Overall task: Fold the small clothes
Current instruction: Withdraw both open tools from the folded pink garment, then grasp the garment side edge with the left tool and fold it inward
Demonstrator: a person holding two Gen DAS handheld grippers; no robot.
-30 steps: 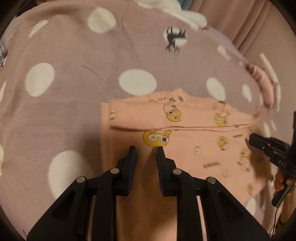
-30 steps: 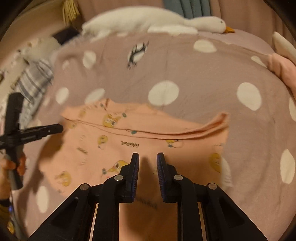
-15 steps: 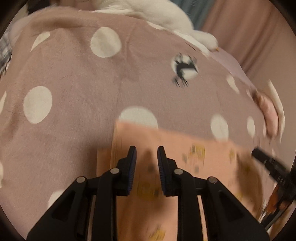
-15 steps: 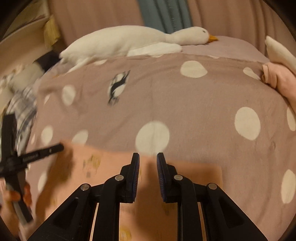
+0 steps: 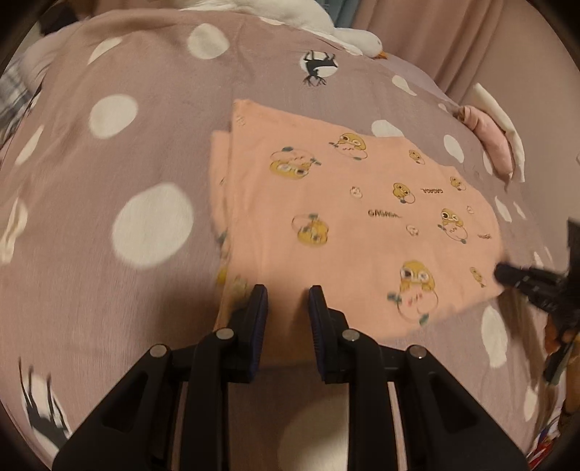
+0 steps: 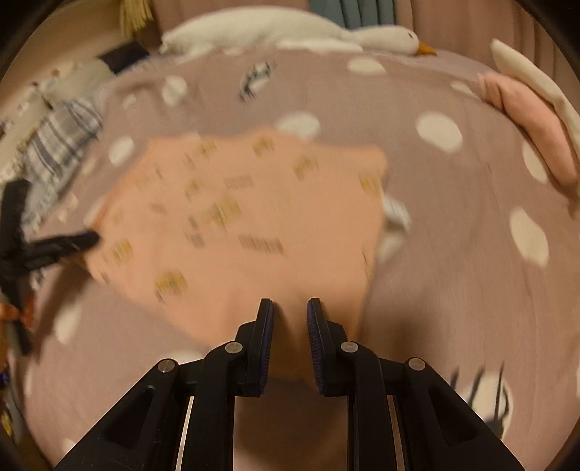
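A peach garment with yellow cartoon prints (image 5: 362,224) lies folded flat on the mauve polka-dot bedspread (image 5: 108,181). In the right wrist view the garment (image 6: 235,224) is blurred by motion. My left gripper (image 5: 287,295) has its fingers a small gap apart over the garment's near edge, with cloth seen between them. My right gripper (image 6: 289,308) stands the same way at the garment's near right corner. The frames do not show whether either grips the cloth. The other gripper shows at the right edge of the left view (image 5: 525,279).
A white plush goose (image 6: 290,30) lies along the far edge of the bed. Folded pink and cream clothes (image 6: 529,119) sit at the right. A striped cloth (image 6: 58,145) lies at the left. Curtains hang behind.
Both grippers carried the garment's near part up and over to the far side, then drew back toward me. The garment now lies folded smaller; its print faces up.
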